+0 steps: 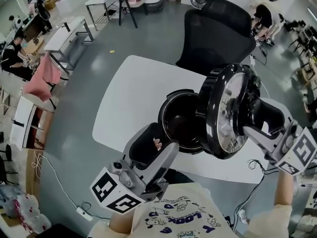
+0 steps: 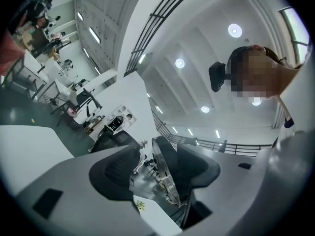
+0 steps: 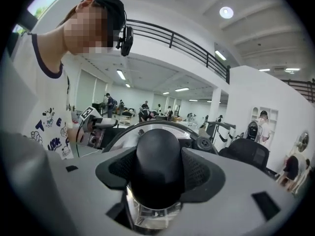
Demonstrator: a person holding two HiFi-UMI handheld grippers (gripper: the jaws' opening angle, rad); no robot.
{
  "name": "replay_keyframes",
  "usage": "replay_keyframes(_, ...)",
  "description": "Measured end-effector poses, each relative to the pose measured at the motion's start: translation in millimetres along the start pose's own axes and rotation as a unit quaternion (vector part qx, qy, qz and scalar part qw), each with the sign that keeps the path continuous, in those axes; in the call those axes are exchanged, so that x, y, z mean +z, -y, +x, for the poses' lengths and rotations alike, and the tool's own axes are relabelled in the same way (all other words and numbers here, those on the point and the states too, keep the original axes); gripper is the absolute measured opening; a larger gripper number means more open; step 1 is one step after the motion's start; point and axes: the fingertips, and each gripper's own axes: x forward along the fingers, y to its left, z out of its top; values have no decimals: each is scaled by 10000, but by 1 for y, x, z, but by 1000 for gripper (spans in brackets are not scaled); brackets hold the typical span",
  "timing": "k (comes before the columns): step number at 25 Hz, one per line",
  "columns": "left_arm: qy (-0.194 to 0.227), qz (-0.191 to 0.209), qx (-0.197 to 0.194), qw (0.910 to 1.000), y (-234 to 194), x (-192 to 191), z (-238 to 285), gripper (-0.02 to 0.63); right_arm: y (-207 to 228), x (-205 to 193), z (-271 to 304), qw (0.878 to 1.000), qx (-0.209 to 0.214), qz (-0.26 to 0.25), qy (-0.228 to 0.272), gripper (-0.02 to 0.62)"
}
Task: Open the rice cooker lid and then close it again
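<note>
A black rice cooker (image 1: 181,120) stands on the white table (image 1: 124,98) with its pot open to view. Its lid (image 1: 230,110) stands upright on edge, the shiny inner plate facing left. My right gripper (image 1: 256,120) reaches in from the right, behind the lid. In the right gripper view my right gripper (image 3: 158,173) is shut on the lid's rounded black handle (image 3: 157,154), both pads against it. My left gripper (image 1: 147,144) sits at the cooker's near left side, open. In the left gripper view its jaws (image 2: 155,173) hold nothing, and the lid (image 2: 165,173) shows edge-on beyond them.
A black office chair (image 1: 218,31) stands behind the table. A cable (image 1: 255,165) lies near the table's right front edge. A power strip (image 1: 81,213) lies on the floor at lower left. Desks and people fill the room's far sides.
</note>
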Motion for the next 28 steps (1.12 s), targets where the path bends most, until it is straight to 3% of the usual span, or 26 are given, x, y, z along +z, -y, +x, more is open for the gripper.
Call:
replay_keyframes(10, 114, -81, 532, 9985, -47, 5, -13, 268, -11, -37, 91, 9903, 1111, -225, -803, 293)
replay_keyframes(19, 34, -141, 904, 9958, -74, 3, -16, 268, -35, -74, 140, 9644, 2034, -655, -1558, 293)
replay_keyframes(28, -101, -311, 1285, 9912, -103, -17, -16, 268, -40, -115, 163, 9392, 2426, -989, -2219, 294)
